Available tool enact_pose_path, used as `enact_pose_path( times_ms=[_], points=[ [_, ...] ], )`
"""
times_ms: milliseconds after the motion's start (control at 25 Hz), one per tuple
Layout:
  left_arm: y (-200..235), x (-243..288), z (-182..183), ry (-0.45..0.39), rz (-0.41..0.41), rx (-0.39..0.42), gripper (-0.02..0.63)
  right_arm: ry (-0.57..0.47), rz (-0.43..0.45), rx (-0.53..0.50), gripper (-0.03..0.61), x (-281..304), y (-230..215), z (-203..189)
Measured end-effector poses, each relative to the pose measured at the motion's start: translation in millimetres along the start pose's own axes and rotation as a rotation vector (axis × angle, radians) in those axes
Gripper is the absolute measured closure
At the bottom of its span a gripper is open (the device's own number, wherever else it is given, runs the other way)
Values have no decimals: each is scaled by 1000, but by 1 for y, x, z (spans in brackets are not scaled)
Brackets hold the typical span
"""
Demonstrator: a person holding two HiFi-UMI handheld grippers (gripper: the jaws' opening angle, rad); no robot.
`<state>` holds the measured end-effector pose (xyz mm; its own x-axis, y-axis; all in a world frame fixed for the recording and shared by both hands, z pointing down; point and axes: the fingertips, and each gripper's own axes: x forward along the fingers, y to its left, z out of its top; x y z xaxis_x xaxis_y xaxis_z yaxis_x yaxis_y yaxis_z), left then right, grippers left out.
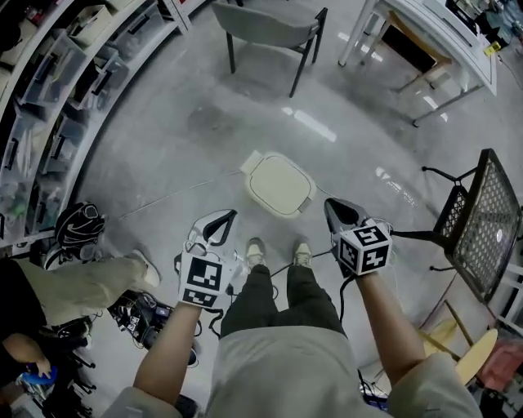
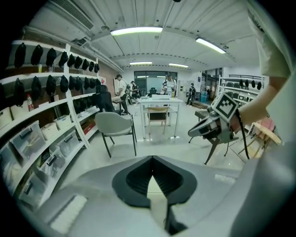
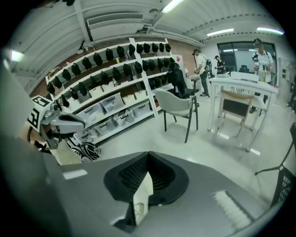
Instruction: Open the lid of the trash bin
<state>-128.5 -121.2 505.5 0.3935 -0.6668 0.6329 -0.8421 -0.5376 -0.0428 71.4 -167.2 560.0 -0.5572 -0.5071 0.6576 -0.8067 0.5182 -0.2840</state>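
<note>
The trash bin (image 1: 279, 184) stands on the floor just ahead of my feet, seen from above, its cream, rounded-square lid lying flat and shut. Both grippers hang above the floor on the near side of the bin, neither touching it. My left gripper (image 1: 216, 224) is at the bin's near left and my right gripper (image 1: 339, 214) at its near right. Each has its jaws closed tip to tip on nothing. In the left gripper view, my left gripper (image 2: 152, 158) points across the room, with the right gripper (image 2: 203, 129) in sight. My right gripper (image 3: 148, 153) does likewise in its own view.
A grey chair (image 1: 270, 24) and a white table (image 1: 433, 33) stand beyond the bin. A black mesh chair (image 1: 482, 220) is at the right. Shelves with boxes (image 1: 57, 90) line the left. A seated person's leg (image 1: 82, 286), a dark helmet (image 1: 79, 224) and tangled gear (image 1: 143, 314) lie at the near left.
</note>
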Motion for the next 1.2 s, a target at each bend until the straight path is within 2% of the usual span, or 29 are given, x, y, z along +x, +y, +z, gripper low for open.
enact_pose_path(
  times_ms=[240,480,720,920,1120,1200],
  points=[
    [-2,62,-74,101,-15,-48,611,132,22,4,575,83,-31,-82],
    [-9,109,-151,173,-26,-105,611,238,-1,14,575,148,-60,-173],
    [-12,146,-206,219,-37,-140,611,323,-23,35,575,203,-86,-250],
    [-16,164,-233,252,-44,-163,611,383,-37,48,575,227,-103,-292],
    [-8,165,-249,273,-25,-184,611,363,-53,5,572,237,-107,-306],
    [-6,161,-252,284,-17,-211,611,381,-56,35,572,237,-108,-310]
  ],
)
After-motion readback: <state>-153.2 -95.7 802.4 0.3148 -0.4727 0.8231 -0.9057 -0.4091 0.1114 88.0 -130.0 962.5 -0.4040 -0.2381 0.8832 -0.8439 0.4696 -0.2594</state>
